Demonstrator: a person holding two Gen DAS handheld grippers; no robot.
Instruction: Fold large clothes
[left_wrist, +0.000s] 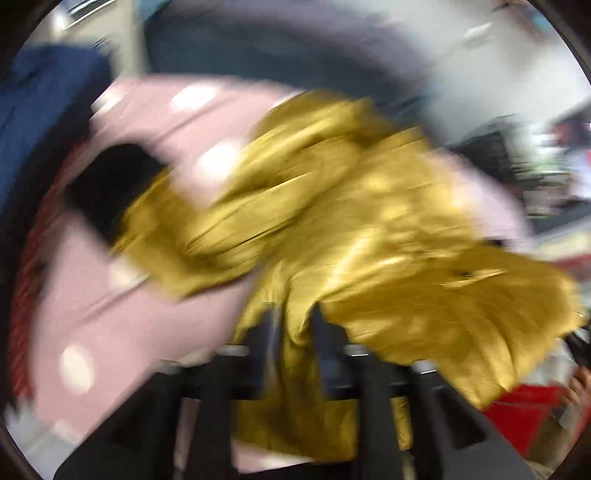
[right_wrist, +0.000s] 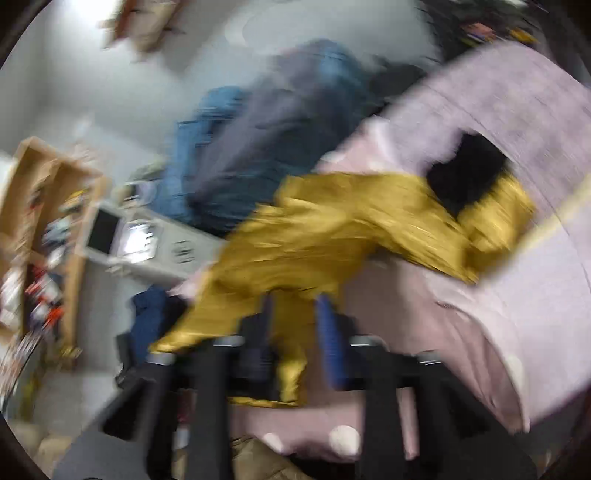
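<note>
Gold satin cloth (left_wrist: 369, 229) lies nearest the lens in both wrist views, a shiny mustard-yellow garment bunched between the black fingers of each gripper. In the left wrist view a fold of it runs down between the two fingers of the left gripper (left_wrist: 293, 314), which stand close on either side of it; whether the pads press it is lost in the blur. From there the garment spreads up and to the right in loose, wrinkled heaps over a pink bedcover (left_wrist: 122, 280) marked with white dots. In the right wrist view a narrow strip of the same cloth (right_wrist: 332, 229) hangs between the fingers of the right gripper (right_wrist: 295, 306), which stand somewhat apart; the blur hides whether they pinch it, too. The rest of the garment stretches up and right across the pink cover, and a black patch (right_wrist: 465, 173) sits just beside its far end.

Beyond the cover, blue and grey fabric (right_wrist: 258, 147) is piled against a pale wall. Left of that stands a white unit (right_wrist: 147, 240) with a dark screen, and further left a wooden shelf (right_wrist: 48, 221) crowded with small items. Both views are heavily smeared.
</note>
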